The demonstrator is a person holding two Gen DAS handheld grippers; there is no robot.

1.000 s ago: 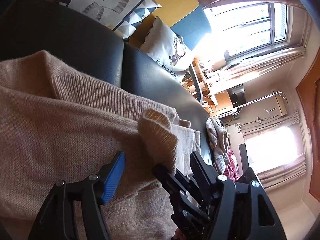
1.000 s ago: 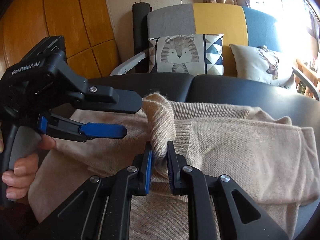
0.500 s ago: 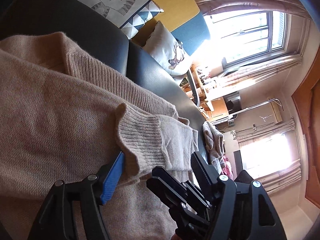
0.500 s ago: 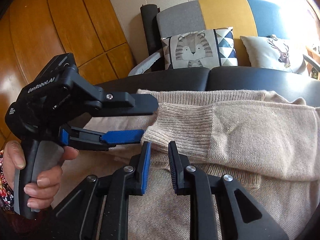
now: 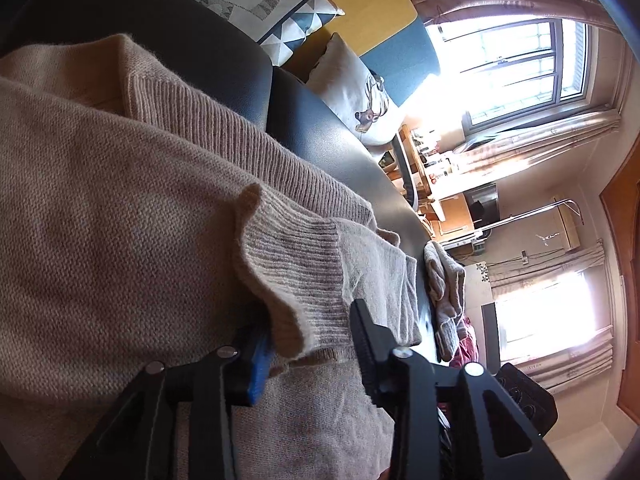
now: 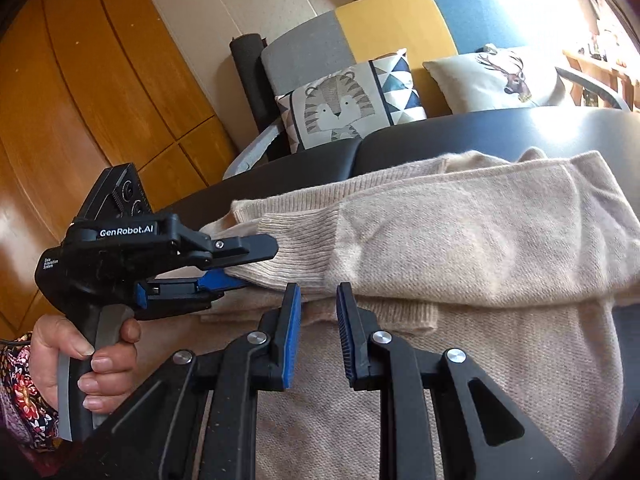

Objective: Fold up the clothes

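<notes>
A beige knit sweater (image 6: 480,360) lies spread on a black padded surface (image 6: 480,132), one sleeve folded across its body. The sleeve's ribbed cuff (image 5: 292,272) points left. My left gripper (image 6: 256,264), held by a person's hand (image 6: 100,360), is shut on the cuff (image 6: 296,248), black finger above and blue pad below. In the left wrist view the cuff fills the gap of that gripper (image 5: 308,336). My right gripper (image 6: 318,308) sits just in front of the cuff, open, with nothing between its blue pads.
A sofa behind the black surface carries a tiger cushion (image 6: 344,104) and a deer cushion (image 6: 496,76). More clothes (image 5: 444,280) are heaped at the far end of the surface. A wooden wall panel (image 6: 80,100) stands to the left.
The right gripper let go of the cuff and drew back, its jaws wider. The raised cuff came down flat, and the left gripper closed on it.
</notes>
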